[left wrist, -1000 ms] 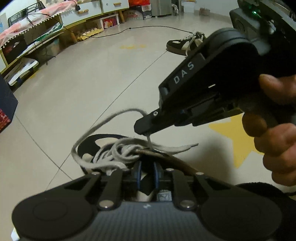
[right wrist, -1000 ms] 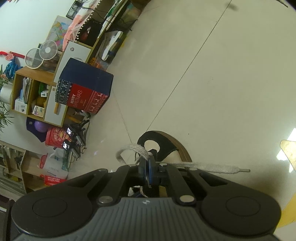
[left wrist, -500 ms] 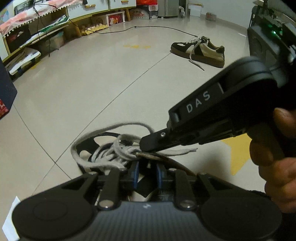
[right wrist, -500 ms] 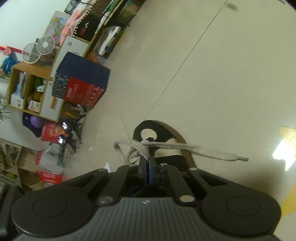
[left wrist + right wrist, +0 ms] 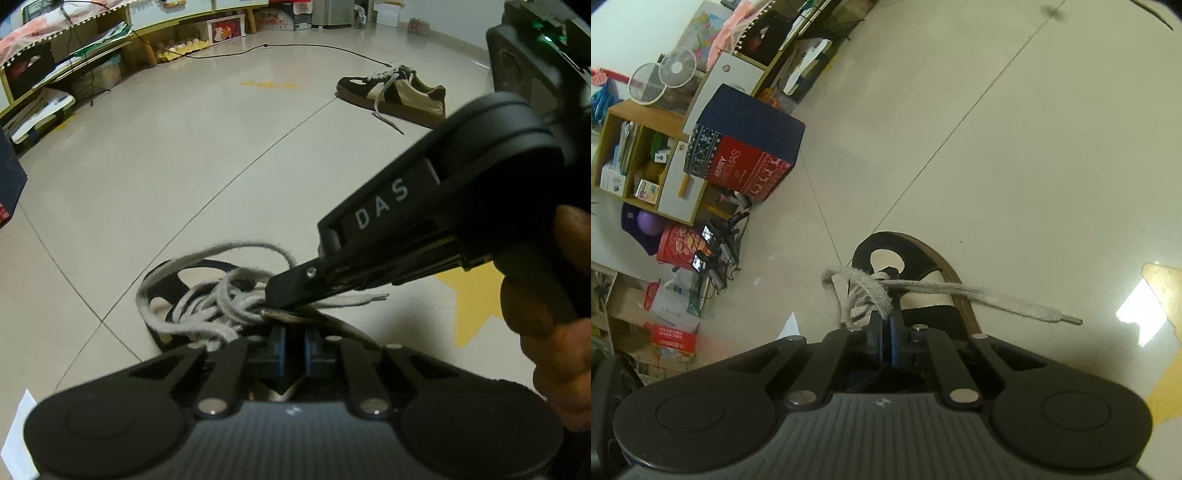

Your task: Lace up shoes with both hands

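A black and cream shoe (image 5: 207, 263) lies on the floor right under both grippers, its grey lace (image 5: 207, 306) bunched in loose loops over the eyelets. My left gripper (image 5: 294, 343) sits low over the shoe's opening with its blue pads drawn shut; what lies between them is hidden. My right gripper (image 5: 271, 301), held by a hand (image 5: 546, 332), comes in from the right onto the lace bundle. In the right wrist view the gripper (image 5: 884, 328) pinches a loop of the lace (image 5: 871, 291). Its jaws are easing open, the lace still between them. The free end (image 5: 1015, 304) trails right across the shoe (image 5: 923, 254).
A second shoe (image 5: 395, 94) lies farther back on the tiled floor, with a black cable (image 5: 295, 46) behind it. Low shelves (image 5: 74, 62) line the far left. A navy and red box (image 5: 746, 147) stands near cluttered shelving. A yellow star sticker (image 5: 476, 299) marks the floor.
The right gripper has dropped lower onto the lace bundle, and the raised lace loop has sunk with it. The left pads have drawn closer together.
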Motion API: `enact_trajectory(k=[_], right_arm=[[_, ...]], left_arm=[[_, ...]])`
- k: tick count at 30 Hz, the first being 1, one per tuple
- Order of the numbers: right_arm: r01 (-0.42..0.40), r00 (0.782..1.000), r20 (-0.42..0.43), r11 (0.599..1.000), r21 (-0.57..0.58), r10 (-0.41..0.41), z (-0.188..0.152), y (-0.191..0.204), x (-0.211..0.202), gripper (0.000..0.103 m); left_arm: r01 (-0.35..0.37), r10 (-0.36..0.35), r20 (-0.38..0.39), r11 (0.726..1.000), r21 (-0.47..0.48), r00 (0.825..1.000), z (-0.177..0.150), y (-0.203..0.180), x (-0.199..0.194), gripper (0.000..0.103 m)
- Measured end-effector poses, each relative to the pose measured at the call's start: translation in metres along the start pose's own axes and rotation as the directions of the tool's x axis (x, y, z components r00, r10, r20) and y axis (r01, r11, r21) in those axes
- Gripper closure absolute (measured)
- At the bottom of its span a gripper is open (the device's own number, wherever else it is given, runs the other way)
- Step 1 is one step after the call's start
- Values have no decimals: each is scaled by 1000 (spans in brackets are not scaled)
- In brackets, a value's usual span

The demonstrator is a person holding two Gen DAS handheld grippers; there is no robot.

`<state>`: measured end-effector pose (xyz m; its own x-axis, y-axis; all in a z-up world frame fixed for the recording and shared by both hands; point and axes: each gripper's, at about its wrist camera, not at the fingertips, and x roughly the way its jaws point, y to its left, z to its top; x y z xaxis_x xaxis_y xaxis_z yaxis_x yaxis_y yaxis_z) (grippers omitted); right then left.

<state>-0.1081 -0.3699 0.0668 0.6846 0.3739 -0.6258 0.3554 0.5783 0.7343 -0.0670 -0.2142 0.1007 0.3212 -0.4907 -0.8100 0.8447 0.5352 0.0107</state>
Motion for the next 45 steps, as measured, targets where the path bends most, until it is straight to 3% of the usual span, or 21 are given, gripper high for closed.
enact_trajectory(k=[5,8,11,13,18,20,22,23,24,27,30,32,35,37,42,45], right_arm=[[-18,1000,-19,998,-62,17,6,0,-8,96],[-17,1000,-15,968,-252,14,3,3,-23,94],[13,999,-39,858,-513,-38,-10,8,-34,73],[7,995,-70,784,-620,-64,-18,9,-37,72],[17,992,-73,694,-720,-100,-26,20,-21,72],[42,988,-57,600,-799,-145,-32,29,-9,74],[70,982,-30,509,-858,-187,-37,37,2,81],[75,980,-31,504,-861,-199,-36,40,6,86],[78,978,-35,523,-848,-203,-34,40,7,92],[95,978,-35,590,-802,-204,-31,36,5,92],[117,977,-12,590,-799,-211,-32,36,6,93],[114,977,-22,611,-784,-210,-29,37,7,93],[108,980,-20,614,-782,-197,-28,39,5,90],[96,984,-15,600,-794,-176,-29,42,0,89],[104,980,5,485,-868,-201,-36,46,5,85],[97,980,4,462,-882,-198,-38,44,5,85]], left_arm=[[-3,4,18,1000,-25,1000,-4,2,1,101],[-22,22,39,1000,5,999,-9,-1,-1,100],[-35,34,38,999,25,999,-8,-4,0,100],[-39,38,36,999,22,999,-7,-5,1,100],[-73,71,31,995,67,997,-7,-10,2,101],[-67,65,29,996,63,997,-7,-7,1,101],[-61,59,32,996,62,998,-9,-6,-1,101],[-58,56,35,996,63,998,-10,-6,-3,101],[-42,40,37,998,47,998,-13,-2,-7,101],[-19,19,29,1000,16,999,-22,4,-14,102],[-28,27,19,999,29,999,-28,2,-17,103],[-29,29,27,999,19,999,-27,0,-21,103],[-80,77,62,996,43,995,-22,-5,-28,99],[-94,91,68,995,39,993,-17,-2,-30,99],[-32,31,67,999,17,997,-7,5,-28,94],[-8,8,46,1000,9,999,-5,5,-20,94]])
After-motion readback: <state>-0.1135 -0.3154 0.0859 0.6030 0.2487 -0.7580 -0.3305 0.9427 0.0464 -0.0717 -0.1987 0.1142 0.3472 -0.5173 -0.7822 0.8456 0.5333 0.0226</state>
